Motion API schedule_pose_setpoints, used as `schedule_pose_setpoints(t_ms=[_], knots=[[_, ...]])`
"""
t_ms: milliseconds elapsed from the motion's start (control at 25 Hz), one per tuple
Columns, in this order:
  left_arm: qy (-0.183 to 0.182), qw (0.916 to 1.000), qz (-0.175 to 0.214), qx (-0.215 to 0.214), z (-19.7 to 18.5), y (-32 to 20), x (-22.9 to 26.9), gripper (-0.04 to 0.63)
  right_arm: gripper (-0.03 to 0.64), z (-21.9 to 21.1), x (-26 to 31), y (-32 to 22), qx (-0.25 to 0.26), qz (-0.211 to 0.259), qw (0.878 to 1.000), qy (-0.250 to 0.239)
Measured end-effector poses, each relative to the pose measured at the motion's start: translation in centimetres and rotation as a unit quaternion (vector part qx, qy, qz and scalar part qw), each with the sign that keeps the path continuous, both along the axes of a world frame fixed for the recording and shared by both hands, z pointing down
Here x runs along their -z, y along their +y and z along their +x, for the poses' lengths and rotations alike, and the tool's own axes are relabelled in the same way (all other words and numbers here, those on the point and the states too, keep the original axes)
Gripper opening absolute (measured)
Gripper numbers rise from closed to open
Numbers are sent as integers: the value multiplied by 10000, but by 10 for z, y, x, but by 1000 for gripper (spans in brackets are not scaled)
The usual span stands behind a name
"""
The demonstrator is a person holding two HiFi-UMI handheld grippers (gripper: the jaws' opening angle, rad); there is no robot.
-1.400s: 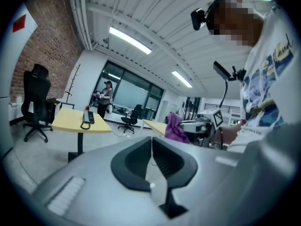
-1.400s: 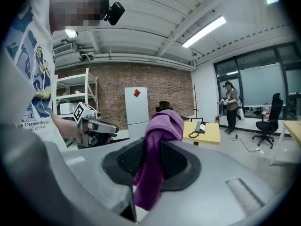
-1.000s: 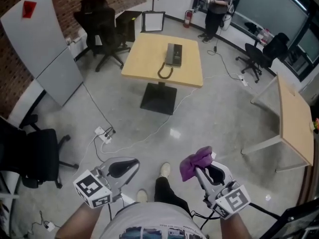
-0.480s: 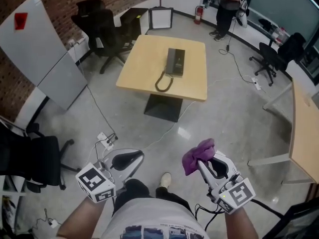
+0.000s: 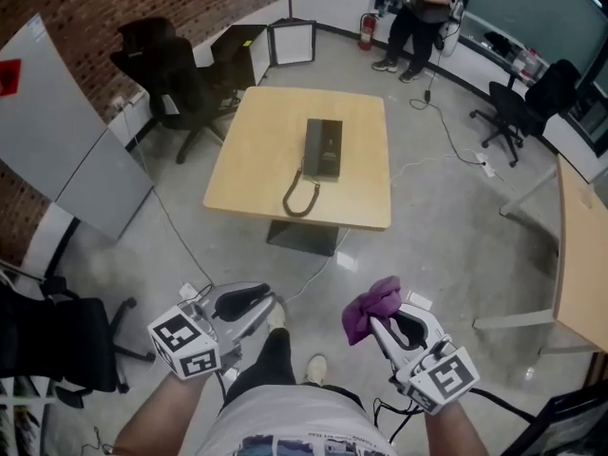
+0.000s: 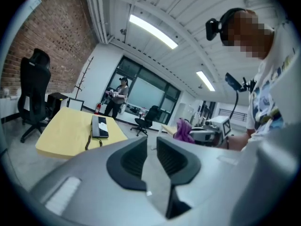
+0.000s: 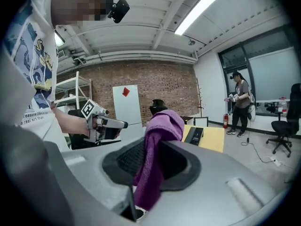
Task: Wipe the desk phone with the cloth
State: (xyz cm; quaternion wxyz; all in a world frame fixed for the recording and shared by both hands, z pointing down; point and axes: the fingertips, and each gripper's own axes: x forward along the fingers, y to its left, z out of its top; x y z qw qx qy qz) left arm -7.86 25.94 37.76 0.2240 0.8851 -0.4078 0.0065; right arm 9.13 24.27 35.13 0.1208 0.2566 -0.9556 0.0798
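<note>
Pinching the cloth [image 5: 373, 304], the right claw [image 5: 372, 323] hangs well apart from the phone [image 5: 323, 148]. The empty left claw [image 5: 269, 300] has just been opening, its gap narrow.

The person wears a pale grey short-sleeved T-shirt [image 5: 285, 424] that fills six o'clock of the head view. Its chest print [image 7: 35, 41], at ten o'clock of the right gripper view, shows blue and yellow figures above a line of dark lettering. Dark trousers [image 5: 271, 357] run up towards twelve o'clock and end in light shoes [image 5: 316, 369]. A black headband [image 6: 231, 14] carries a small black camera [image 6: 213, 28] at one o'clock of the left gripper view.
</note>
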Motion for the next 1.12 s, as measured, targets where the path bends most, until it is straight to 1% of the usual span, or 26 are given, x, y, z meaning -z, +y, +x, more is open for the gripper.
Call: schedule_pose_setpoints(t_ms=[280,400,520,840,960,1120], knots=[[294,9979,-267,-511,-30,-90,-23,97,92,-33,1,-68,-366,13,9992,171],[415,9951,-500,-744,-45,-126,-38,117,92,-49,1,-92,-506,48,9985,208],[591,9914,-768,-884,-56,-163,-54,133,92,-63,0,-112,-557,24,9981,252],[860,9833,-1374,-829,-65,-271,-111,192,92,-70,-17,-162,-350,-186,9984,407],[861,9806,-1621,-692,-62,-310,-137,208,92,-61,-23,-184,-209,-273,9986,413],[906,9751,-1956,-521,-60,-362,-169,246,92,-53,-29,-213,-15,-428,9983,399]])
